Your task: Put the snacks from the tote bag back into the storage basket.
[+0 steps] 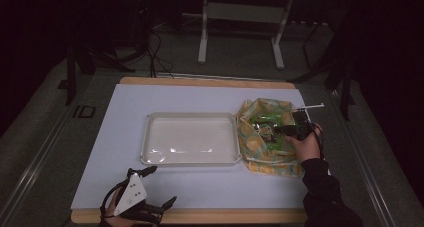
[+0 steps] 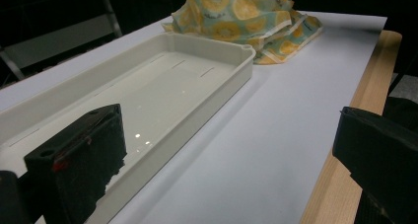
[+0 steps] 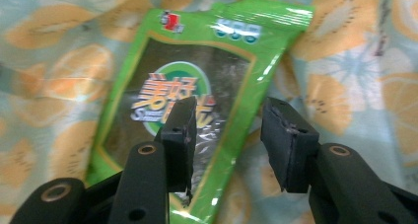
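Green and glossy, one flat snack packet [image 1: 267, 130] lies in the opened citrus-print cloth bag [image 1: 260, 152] on the white surface [image 1: 125, 112], beside one empty cream plastic tray [image 1: 150, 137]; the right gripper [image 1: 276, 130] reaches into the bag. From the left gripper [image 2: 222, 150], jaws released over bare surface. From the right gripper [image 3: 226, 130], jaws half-closed astride the crinkled packet's [image 3: 197, 66] edge, pads not yet pressing.

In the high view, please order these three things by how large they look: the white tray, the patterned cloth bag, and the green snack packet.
1. white tray
2. patterned cloth bag, clearly smaller than the tray
3. green snack packet, smallest; the bag and the right gripper partly cover it
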Motion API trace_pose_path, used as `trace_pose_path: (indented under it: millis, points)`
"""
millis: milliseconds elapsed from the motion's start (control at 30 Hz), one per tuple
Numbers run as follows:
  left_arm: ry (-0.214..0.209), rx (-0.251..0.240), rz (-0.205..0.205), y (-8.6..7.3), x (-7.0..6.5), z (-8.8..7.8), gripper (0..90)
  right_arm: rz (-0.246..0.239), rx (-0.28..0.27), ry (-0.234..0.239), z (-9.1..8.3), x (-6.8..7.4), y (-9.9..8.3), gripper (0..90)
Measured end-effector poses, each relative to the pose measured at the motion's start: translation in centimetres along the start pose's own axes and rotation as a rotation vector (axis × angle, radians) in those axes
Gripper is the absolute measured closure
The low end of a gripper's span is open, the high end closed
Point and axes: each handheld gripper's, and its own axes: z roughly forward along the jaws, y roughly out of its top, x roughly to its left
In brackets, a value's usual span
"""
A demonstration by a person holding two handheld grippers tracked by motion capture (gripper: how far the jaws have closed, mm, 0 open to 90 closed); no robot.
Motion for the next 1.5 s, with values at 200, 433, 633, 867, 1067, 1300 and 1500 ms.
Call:
trace_pose_path:
  millis: [200,433,633,867,1067,1300,1500]
  points:
    - [0.000,0.002,-0.002,0.0,0.0,0.0,0.4,0.030,0.031,0.026,0.7,-0.5,0.2,60.6]
    - [-0.001,0.001,-0.002,0.0,0.0,0.1,0.4,0.036,0.076,0.043,1.7,-0.8,0.3,67.1]
    - [-0.003,0.002,0.000,0.0,0.0,0.1,0.4,0.028,0.086,0.041,2.3,-0.9,0.0,71.1]
    - [-0.004,0.000,0.003,0.0,-0.1,0.1,0.3,-0.004,0.100,0.005,2.5,0.1,0.0,83.3]
    - [-0.005,0.006,0.008,0.0,-0.1,0.1,0.3,0.029,0.096,0.007,2.4,0.1,0.0,87.1]
    - [-0.005,0.006,0.007,0.0,-0.1,0.1,0.3,0.073,0.081,0.049,1.8,-0.3,-0.1,88.4]
    - [-0.002,0.003,0.006,0.0,-0.1,0.1,0.3,0.061,0.057,0.053,0.7,-0.2,0.2,88.9]
